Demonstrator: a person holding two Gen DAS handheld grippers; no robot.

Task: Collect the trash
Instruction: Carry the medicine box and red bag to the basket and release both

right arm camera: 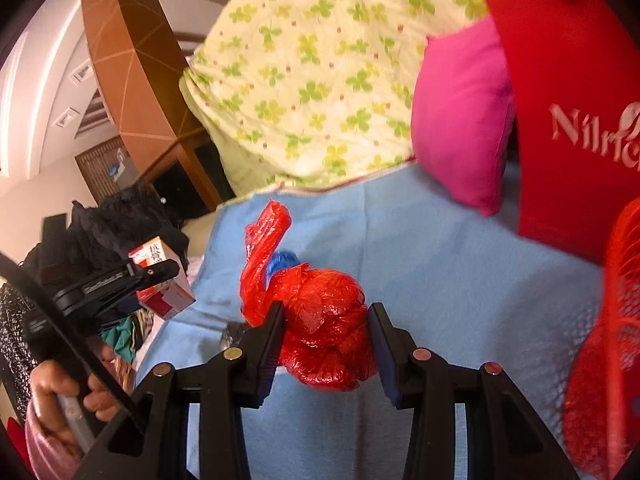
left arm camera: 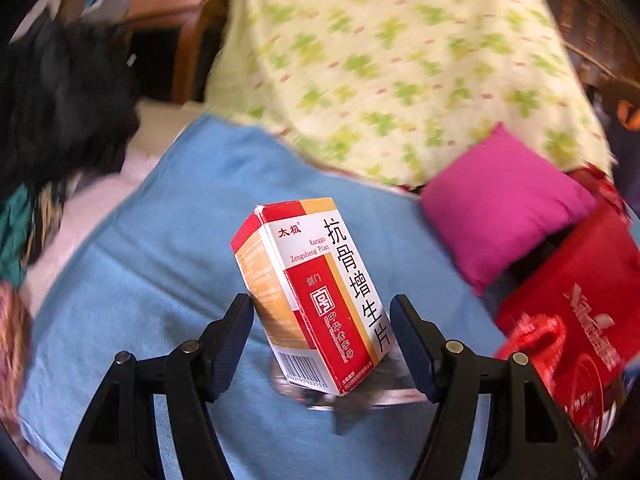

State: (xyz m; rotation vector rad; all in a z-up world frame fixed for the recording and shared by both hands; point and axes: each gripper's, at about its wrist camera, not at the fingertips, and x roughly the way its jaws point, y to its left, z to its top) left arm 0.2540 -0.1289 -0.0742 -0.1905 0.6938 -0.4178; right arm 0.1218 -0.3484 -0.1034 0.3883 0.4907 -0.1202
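A red, white and orange medicine box [left arm camera: 316,296] with Chinese print sits tilted between the fingers of my left gripper [left arm camera: 322,344], held above the blue sheet [left arm camera: 160,264]; the jaws are shut on its lower part. The box also shows in the right wrist view [right arm camera: 164,280], gripped by the left gripper [right arm camera: 132,280]. My right gripper [right arm camera: 326,344] is shut on a crumpled red plastic bag [right arm camera: 320,320] with a bit of blue plastic [right arm camera: 282,260] behind it.
A clover-print quilt [left arm camera: 400,60] and a pink pillow [left arm camera: 504,200] lie at the back of the bed. A red bag [left arm camera: 580,320] with white lettering stands on the right, and a red mesh basket [right arm camera: 608,340] beside it. Dark clothes [left arm camera: 60,100] pile at the left.
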